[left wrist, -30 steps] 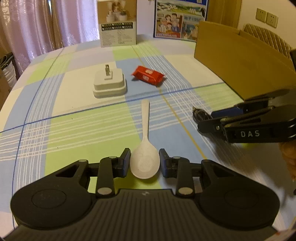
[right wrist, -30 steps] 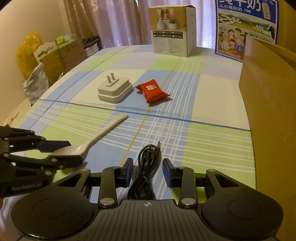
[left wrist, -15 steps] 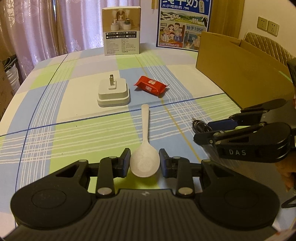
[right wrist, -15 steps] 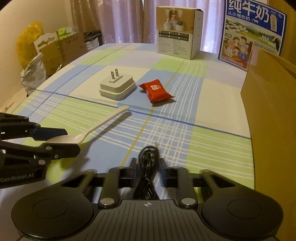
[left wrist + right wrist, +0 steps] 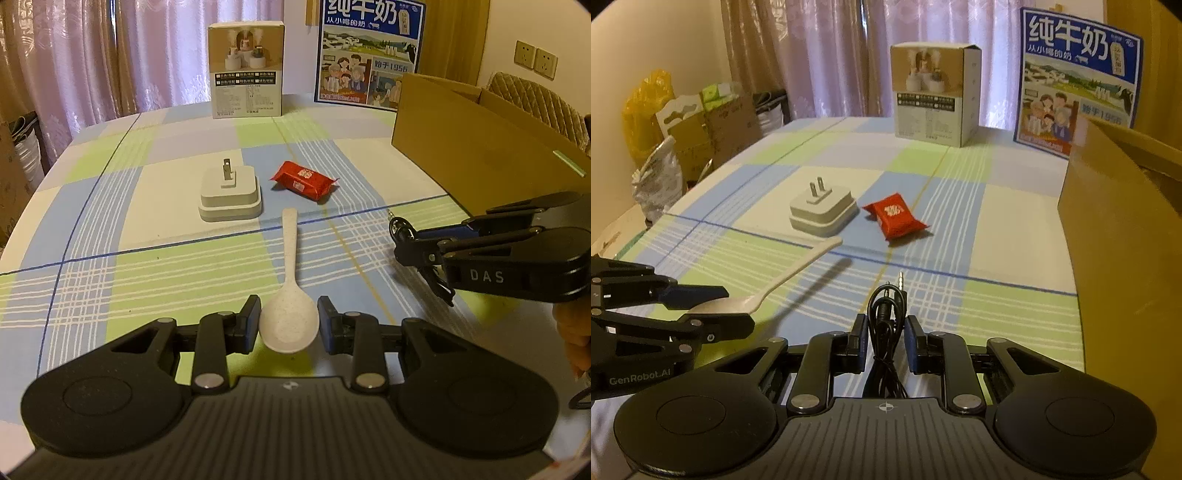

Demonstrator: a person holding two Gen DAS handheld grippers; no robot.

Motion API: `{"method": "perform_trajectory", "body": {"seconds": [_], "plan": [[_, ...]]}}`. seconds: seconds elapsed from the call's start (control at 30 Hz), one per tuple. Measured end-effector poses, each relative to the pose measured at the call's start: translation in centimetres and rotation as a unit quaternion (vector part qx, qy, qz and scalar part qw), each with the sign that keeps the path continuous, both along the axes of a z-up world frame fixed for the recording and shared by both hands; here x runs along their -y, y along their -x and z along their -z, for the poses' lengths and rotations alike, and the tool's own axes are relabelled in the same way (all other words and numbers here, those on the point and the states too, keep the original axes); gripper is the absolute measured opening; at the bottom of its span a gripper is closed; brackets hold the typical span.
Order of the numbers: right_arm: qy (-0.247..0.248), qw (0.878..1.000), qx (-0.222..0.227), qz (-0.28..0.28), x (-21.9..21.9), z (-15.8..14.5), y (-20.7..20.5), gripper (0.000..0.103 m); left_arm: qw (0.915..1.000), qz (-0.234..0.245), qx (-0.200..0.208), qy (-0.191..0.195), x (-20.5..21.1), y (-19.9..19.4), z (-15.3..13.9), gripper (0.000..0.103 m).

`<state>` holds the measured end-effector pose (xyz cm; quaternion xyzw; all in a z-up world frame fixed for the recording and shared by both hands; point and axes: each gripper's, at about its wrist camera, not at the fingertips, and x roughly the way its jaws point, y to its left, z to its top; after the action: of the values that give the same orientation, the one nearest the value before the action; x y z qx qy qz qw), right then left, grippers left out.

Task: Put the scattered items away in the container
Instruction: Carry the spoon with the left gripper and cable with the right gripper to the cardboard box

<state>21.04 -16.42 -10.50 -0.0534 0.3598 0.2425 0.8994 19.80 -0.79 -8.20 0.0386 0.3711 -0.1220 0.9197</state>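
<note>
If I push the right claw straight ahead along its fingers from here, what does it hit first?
The right claw, holding the black cable, points across open tablecloth. The red snack packet lies close to that line and is probably first, though depth is hard to judge and the lifted claw may pass above it.

Red packet (image 5: 303, 180), white spoon (image 5: 288, 299)

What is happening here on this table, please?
A person is tidying items into the cardboard box with two handheld grippers. The left gripper holds a white spoon by its bowl, lifted off the tablecloth. The right gripper holds a black cable, also lifted. A white plug and a red packet lie on the table, not yet collected.
</note>
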Motion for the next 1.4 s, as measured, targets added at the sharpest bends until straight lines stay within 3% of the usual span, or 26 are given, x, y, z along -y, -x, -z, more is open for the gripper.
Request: {"method": "perform_trajectory", "body": {"seconds": [0.57,1.0,1.4], "plan": [[-0.018,0.999,0.04,0.025,1.4,-2.9,2.4,0.017,0.9997,-0.009,0.024,0.0,0.6,1.7,-2.3,0.028],[-0.032,0.994,0.087,0.052,3.9,-8.1,6.2,0.017,0.9988,-0.02,0.042,0.012,2.5,5.6,-6.0,0.028],[-0.057,0.984,0.127,0.111,10.7,-14.3,9.1,0.017,0.9975,0.009,0.065,0.026,6.9,8.6,-9.9,0.028]]}}
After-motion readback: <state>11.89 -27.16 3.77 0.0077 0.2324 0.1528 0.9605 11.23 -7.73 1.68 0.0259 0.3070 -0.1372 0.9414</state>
